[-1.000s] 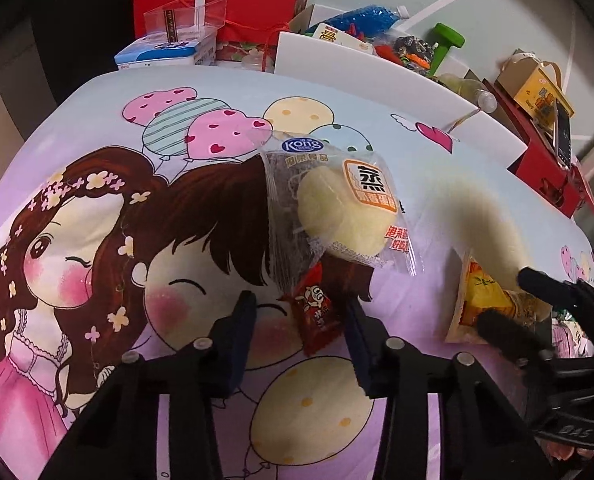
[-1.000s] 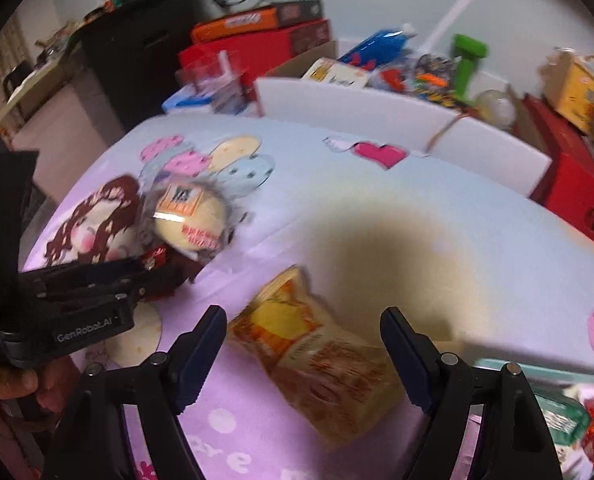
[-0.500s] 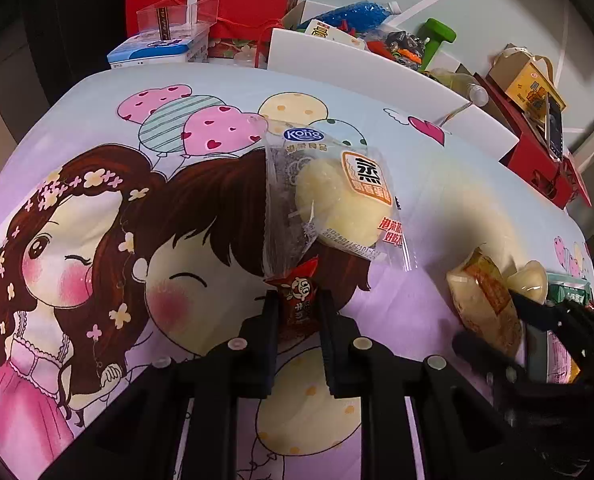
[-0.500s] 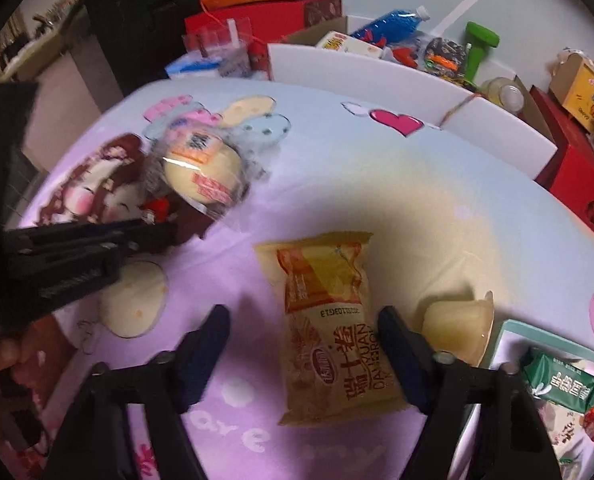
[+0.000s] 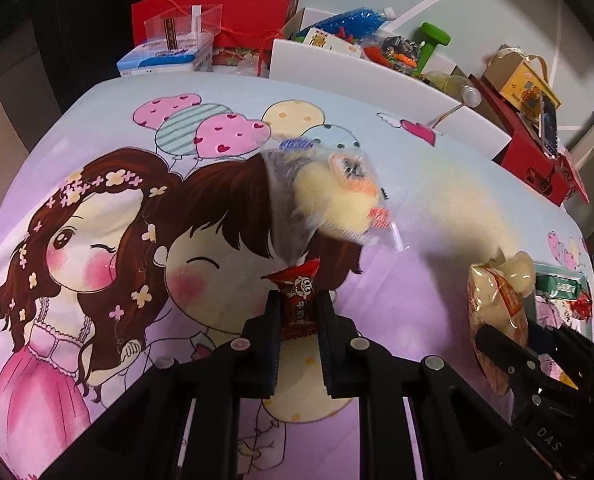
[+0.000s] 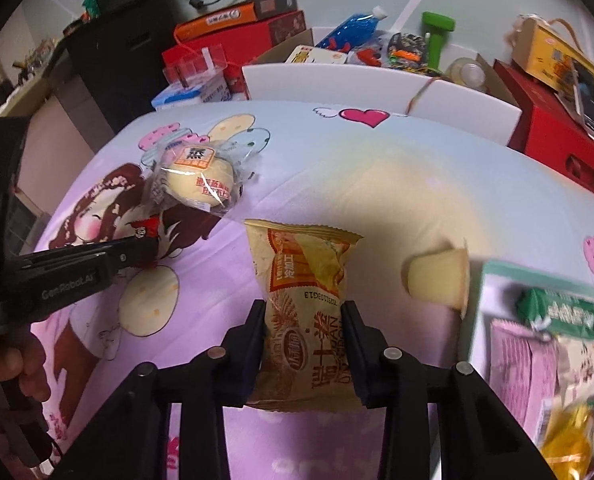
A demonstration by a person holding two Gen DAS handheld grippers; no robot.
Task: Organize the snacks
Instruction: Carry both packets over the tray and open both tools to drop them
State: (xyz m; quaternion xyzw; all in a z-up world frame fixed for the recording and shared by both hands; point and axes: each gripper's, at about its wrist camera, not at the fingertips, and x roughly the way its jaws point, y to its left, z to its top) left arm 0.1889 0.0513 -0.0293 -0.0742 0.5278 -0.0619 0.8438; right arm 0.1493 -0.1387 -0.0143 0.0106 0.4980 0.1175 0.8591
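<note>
Left gripper point(image 5: 299, 316) pinches a small red foil candy packet point(image 5: 297, 300) above the cartoon-print table point(image 5: 97, 120); right gripper point(image 6: 303, 344) clamps an orange-yellow plastic pastry bag point(image 6: 305, 292), beside a pale jelly cup point(image 6: 441, 278)

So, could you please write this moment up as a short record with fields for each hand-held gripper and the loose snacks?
left hand-held gripper: shut on small red snack packet
right hand-held gripper: shut on orange snack bag
steamed bun in clear wrapper: loose on the cartoon tablecloth
jelly cup: on its side, beside the tray
tray: holds several packets, blurred
</note>
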